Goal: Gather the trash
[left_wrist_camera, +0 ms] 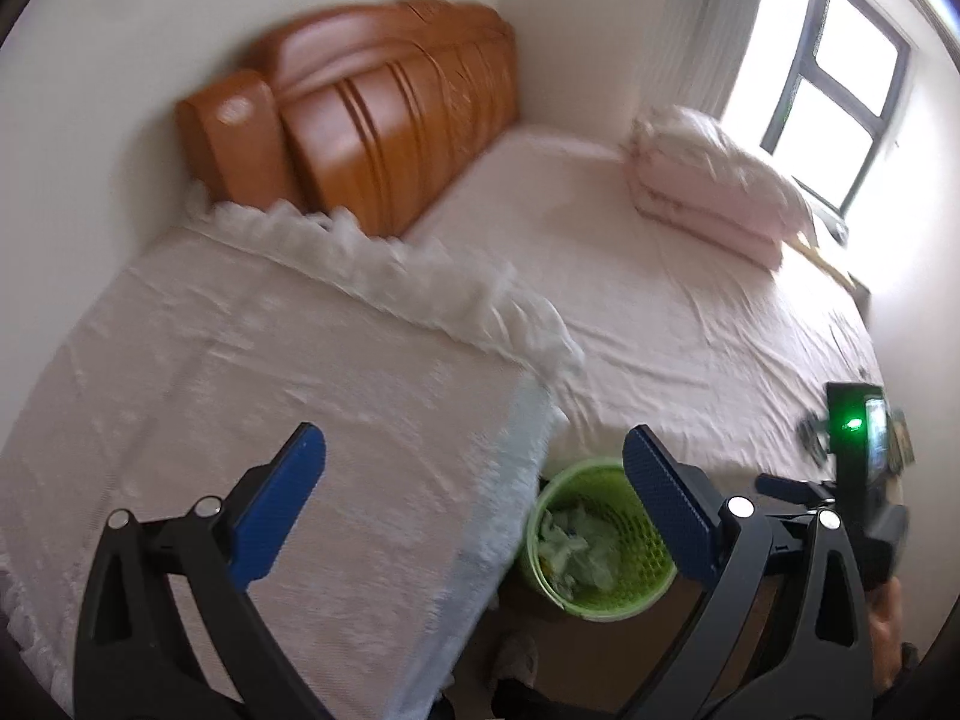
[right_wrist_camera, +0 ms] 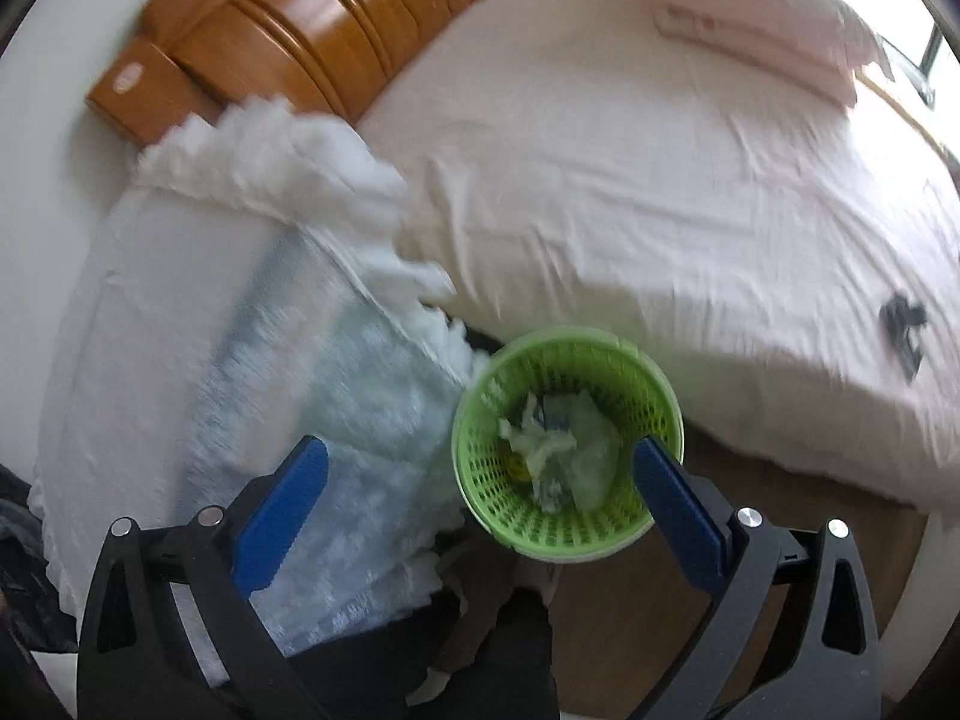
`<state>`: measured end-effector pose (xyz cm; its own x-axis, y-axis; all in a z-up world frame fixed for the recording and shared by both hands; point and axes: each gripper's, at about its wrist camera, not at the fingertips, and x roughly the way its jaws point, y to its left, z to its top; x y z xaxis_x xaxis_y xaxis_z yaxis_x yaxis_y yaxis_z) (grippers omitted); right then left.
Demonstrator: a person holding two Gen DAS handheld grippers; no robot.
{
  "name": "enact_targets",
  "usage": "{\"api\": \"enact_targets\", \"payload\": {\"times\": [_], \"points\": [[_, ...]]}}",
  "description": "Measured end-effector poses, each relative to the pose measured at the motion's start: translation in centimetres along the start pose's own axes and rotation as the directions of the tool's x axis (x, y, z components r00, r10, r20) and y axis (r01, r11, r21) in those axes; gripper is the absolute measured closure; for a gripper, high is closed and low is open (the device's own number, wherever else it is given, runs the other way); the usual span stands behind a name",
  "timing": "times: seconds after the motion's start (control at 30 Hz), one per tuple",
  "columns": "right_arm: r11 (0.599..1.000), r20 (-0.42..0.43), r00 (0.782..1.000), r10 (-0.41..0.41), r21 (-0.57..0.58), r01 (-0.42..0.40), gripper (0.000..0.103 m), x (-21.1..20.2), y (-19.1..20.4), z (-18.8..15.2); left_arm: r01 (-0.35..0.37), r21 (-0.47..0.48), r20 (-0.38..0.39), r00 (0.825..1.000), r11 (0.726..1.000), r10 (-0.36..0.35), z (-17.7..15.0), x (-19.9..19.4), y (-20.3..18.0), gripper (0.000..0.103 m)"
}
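A green mesh trash basket (right_wrist_camera: 564, 516) stands on the wooden floor between the bed and a cloth-covered surface; it also shows in the left wrist view (left_wrist_camera: 600, 591). Crumpled pale tissues (right_wrist_camera: 558, 444) lie inside it. My right gripper (right_wrist_camera: 474, 468) is open and empty, held above the basket's left side. My left gripper (left_wrist_camera: 474, 456) is open and empty, above the edge of the white cloth (left_wrist_camera: 270, 396). The right gripper's body with a green light (left_wrist_camera: 858, 438) shows at the right of the left wrist view. A small dark object (right_wrist_camera: 903, 324) lies on the bed sheet.
A bed with a pale pink sheet (left_wrist_camera: 660, 300) and wooden headboard (left_wrist_camera: 384, 108) fills the room's far side. Folded pink bedding (left_wrist_camera: 714, 192) sits near the window (left_wrist_camera: 840, 60). A white frilled cloth (right_wrist_camera: 180, 276) covers the surface at left. Dark items (right_wrist_camera: 468, 642) lie on the floor.
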<state>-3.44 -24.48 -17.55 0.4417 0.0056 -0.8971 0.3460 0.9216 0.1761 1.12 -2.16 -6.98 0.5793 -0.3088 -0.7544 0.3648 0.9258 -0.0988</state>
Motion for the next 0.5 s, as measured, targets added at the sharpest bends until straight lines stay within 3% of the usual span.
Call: {"api": "enact_targets", "payload": {"times": [0.13,0.23,0.5], "points": [[0.993,0.117,0.992,0.056,-0.114,-0.042,0.002,-4.6,4.5,3.2,-0.065,-0.070,0.086,0.994,0.995,0.071,1.7,-3.7,2.8,0.008],[0.971,0.196,0.972,0.132,-0.221,-0.087,0.002,-8.1,8.4,4.7,-0.138,-0.123,0.141,0.978,0.983,0.155,2.5,-6.7,5.0,0.008],[0.869,0.280,0.897,0.341,-0.458,-0.187,0.002,-14.5,16.8,5.6,-0.308,-0.310,0.183,0.909,0.900,0.374,1.4,-13.4,10.4,0.008]]}}
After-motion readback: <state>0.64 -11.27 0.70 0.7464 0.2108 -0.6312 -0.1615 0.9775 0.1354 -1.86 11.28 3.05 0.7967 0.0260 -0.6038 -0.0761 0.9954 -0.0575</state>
